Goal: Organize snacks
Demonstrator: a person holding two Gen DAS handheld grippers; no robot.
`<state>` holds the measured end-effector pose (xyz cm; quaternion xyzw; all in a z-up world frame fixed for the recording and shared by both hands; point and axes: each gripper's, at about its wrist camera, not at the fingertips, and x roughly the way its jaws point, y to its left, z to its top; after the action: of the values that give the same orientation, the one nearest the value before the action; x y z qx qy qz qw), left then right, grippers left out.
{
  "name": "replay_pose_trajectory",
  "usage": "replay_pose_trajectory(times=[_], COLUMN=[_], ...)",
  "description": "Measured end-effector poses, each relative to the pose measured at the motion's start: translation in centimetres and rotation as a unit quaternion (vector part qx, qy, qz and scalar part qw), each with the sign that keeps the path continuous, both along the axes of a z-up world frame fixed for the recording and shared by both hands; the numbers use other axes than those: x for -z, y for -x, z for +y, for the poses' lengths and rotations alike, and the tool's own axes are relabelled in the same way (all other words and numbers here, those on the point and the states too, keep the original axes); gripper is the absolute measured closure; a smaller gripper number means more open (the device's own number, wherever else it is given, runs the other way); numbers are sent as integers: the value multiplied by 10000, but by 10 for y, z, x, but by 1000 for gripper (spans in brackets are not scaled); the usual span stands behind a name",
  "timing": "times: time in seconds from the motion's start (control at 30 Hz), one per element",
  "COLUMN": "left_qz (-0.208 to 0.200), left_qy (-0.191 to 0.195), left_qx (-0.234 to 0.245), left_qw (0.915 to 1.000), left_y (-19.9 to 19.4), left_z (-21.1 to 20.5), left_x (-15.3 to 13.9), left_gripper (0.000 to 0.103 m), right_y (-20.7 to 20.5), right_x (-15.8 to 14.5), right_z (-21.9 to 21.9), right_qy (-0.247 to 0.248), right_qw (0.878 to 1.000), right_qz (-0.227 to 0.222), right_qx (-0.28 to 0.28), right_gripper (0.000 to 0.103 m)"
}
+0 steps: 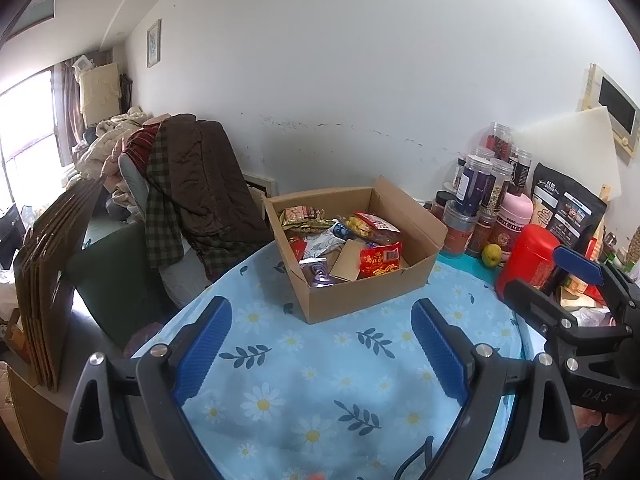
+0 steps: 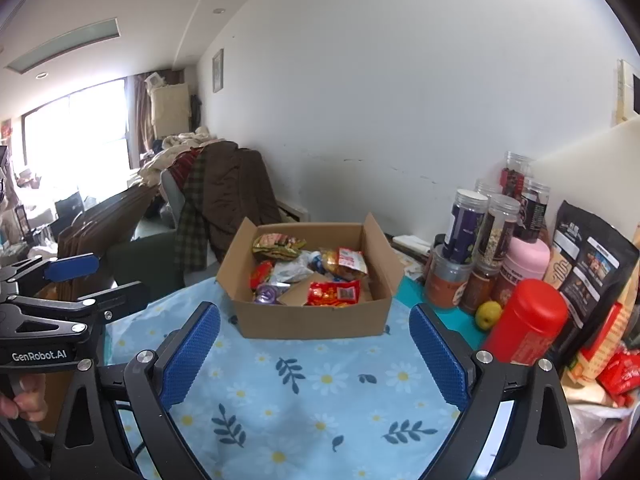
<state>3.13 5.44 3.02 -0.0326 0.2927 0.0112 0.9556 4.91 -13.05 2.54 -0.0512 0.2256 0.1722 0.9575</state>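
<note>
Left fingers: my left gripper [image 1: 320, 356] stands wide apart with nothing between the blue pads, hovering over the cloth [image 1: 304, 392].
Right fingers: my right gripper [image 2: 316, 356] is spread just as wide and holds nothing.
Box: the box [image 1: 360, 296] sits on the cloth at 12 o'clock from both grippers, well apart from the pads, top flaps up.
Snacks: the packets [image 2: 316, 272] lie heaped inside the box; a red packet [image 2: 334, 293] is nearest me, a gold one [image 2: 276, 246] at the far left corner.
Handling: I judge the packets light, soft and crinkly, slippery foil that crushes if squeezed hard.
Where to hold: I would pinch a packet by its sealed edge or across its flat middle, gently.
Box grip: cardboard looks stiff but light; take it by a side wall.
Risk: jars [image 2: 480, 240] and a red can [image 2: 528, 320] crowd 2 o'clock, so I keep my right elbow in.
</note>
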Motion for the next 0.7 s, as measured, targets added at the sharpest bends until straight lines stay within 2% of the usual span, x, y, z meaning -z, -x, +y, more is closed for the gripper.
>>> replay_pose_trajectory(times=[0.5,0.7], left_qz=[-32,-1], left_qy=[-82,-226], left_qx=[-102,-183], left_qw=[9999,9996], left_y=[1,-5], left_z=[3,2], left_x=[-3,-3], left_gripper=[11,11], right_y=[-2,-7], right_x=[4,6], right_z=[-1,-1], right_qy=[-18,0], right_qw=[10000,9999], right_qz=[59,126], right_qx=[-5,47], right_gripper=[5,4])
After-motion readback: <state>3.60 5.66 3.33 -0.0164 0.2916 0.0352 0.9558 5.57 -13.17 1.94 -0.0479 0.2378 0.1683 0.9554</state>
